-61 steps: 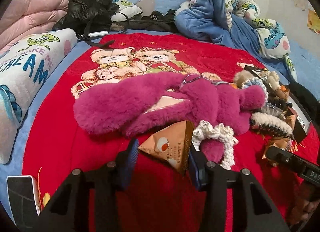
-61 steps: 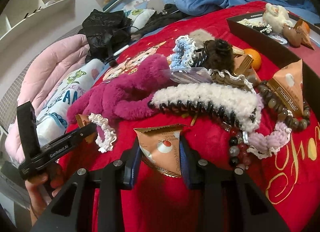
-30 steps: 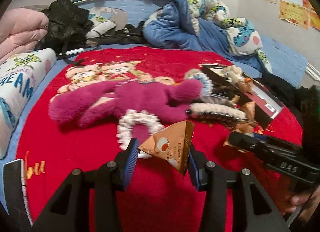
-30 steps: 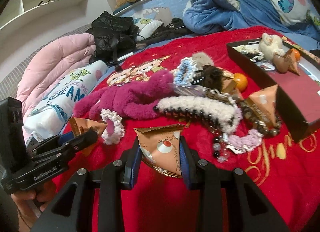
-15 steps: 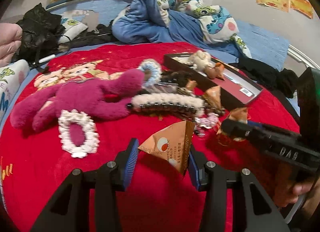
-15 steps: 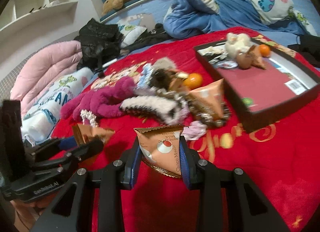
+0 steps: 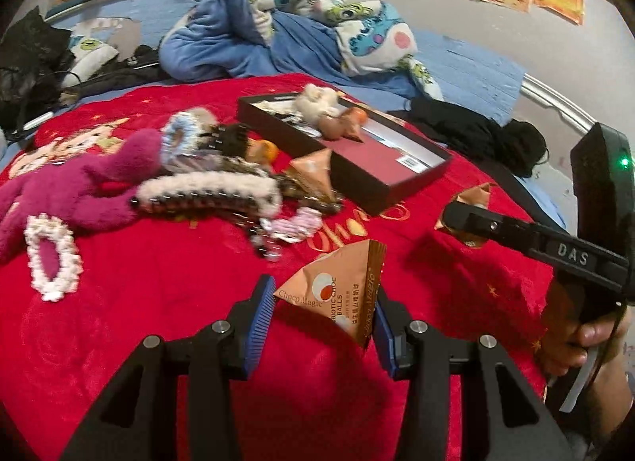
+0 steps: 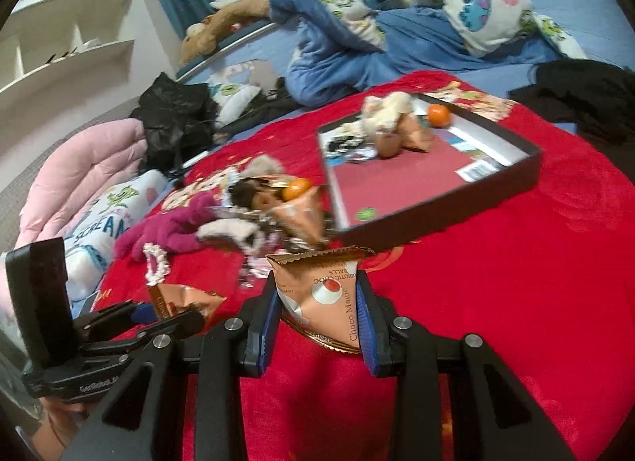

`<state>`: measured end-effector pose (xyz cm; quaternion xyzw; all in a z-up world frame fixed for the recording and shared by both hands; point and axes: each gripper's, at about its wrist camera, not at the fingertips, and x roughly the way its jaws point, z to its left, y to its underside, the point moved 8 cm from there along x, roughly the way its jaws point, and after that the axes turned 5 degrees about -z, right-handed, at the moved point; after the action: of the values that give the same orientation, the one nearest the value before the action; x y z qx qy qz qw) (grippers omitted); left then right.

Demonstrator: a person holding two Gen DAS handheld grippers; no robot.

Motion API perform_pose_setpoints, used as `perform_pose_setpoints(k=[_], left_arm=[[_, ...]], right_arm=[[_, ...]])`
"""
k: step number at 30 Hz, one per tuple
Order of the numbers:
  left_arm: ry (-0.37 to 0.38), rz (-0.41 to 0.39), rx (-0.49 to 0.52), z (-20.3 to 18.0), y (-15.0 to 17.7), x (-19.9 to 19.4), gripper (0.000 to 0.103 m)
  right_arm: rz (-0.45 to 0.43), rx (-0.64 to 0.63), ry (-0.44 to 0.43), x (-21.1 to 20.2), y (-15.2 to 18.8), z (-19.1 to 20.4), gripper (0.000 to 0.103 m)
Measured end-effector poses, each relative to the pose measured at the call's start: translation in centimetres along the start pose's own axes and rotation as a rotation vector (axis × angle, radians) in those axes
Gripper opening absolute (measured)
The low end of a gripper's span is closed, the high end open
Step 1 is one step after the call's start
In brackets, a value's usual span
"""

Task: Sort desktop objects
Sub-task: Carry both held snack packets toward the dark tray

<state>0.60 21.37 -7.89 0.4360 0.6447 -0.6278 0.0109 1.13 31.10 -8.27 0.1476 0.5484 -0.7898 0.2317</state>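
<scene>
Choco Magic packets: one (image 7: 337, 294) clamped in left tongs (image 7: 323, 316), one (image 8: 323, 294) in right tongs (image 8: 317, 316); box (image 7: 397, 191) upper centre on red blanket (image 7: 158, 302).

Left gripper (image 7: 321, 314) fingers clamped on packet; right gripper (image 8: 317, 316) likewise; both angled down.

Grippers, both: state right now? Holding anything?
Left gripper: closed on an orange Choco Magic packet.
Right gripper: closed on a second Choco Magic packet.
</scene>
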Motion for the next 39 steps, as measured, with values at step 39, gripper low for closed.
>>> perform_pose_setpoints(k=[39], left_arm=[[0.057, -0.047, -0.005, -4.8, -7.5, 7.7, 0.047]], right_arm=[[-0.140, 0.071, 0.155, -0.2, -9.0, -7.5, 0.034]])
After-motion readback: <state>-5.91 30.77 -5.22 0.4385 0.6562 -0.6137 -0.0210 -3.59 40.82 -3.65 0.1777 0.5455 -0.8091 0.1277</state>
